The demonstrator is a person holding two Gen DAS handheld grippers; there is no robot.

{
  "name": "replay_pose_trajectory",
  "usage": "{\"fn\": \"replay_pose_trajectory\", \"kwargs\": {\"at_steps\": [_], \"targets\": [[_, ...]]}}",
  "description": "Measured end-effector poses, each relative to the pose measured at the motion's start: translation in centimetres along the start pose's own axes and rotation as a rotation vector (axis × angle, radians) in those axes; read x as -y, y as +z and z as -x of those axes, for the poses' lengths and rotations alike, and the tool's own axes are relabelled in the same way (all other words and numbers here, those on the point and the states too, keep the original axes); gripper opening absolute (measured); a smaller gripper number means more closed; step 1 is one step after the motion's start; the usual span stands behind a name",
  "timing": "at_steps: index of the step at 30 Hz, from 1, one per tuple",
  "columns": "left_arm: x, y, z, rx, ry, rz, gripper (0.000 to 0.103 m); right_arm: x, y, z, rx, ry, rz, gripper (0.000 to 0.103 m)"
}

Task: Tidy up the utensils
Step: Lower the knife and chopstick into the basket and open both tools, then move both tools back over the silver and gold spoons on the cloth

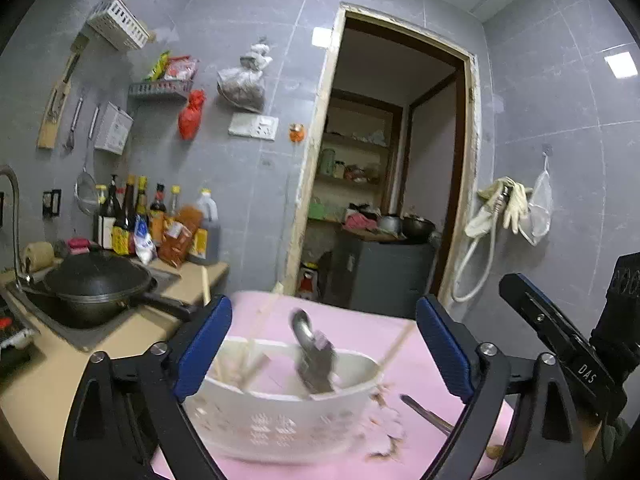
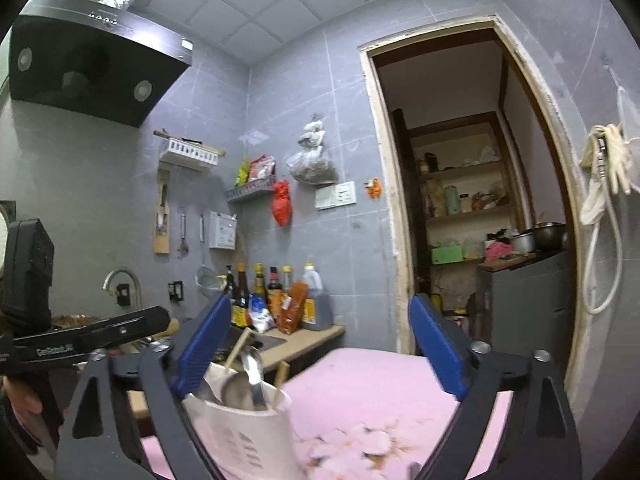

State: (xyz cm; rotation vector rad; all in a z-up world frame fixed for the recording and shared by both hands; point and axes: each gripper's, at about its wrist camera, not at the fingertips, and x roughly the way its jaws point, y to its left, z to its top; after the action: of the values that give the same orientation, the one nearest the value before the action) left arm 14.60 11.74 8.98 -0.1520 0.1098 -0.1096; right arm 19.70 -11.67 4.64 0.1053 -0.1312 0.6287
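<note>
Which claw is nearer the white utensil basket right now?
Left. The left claw is open with the white utensil basket centred between its fingers; the right claw, also open, has the basket off toward its left finger.

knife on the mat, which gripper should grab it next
Probably the right. The knife lies on the pink mat right of the basket, under the open right gripper. The left gripper, also open, faces the basket.
</note>
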Motion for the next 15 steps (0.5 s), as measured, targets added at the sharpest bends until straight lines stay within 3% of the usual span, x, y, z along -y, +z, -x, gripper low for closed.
{"fn": "replay_pose_trajectory", "kwargs": {"at_steps": [1,15], "targets": [[0.4,-0.3,0.1,-0.008,-0.009,0.002,0.092,0.4,0.0,0.7,-0.002,-0.011,0.004,0.103],[6.9,-5.1,-1.7,-0.158,-0.067,-0.058,0.092,5.7,-1.2,7.3,-0.111,-0.162,0.068,0.103]]}}
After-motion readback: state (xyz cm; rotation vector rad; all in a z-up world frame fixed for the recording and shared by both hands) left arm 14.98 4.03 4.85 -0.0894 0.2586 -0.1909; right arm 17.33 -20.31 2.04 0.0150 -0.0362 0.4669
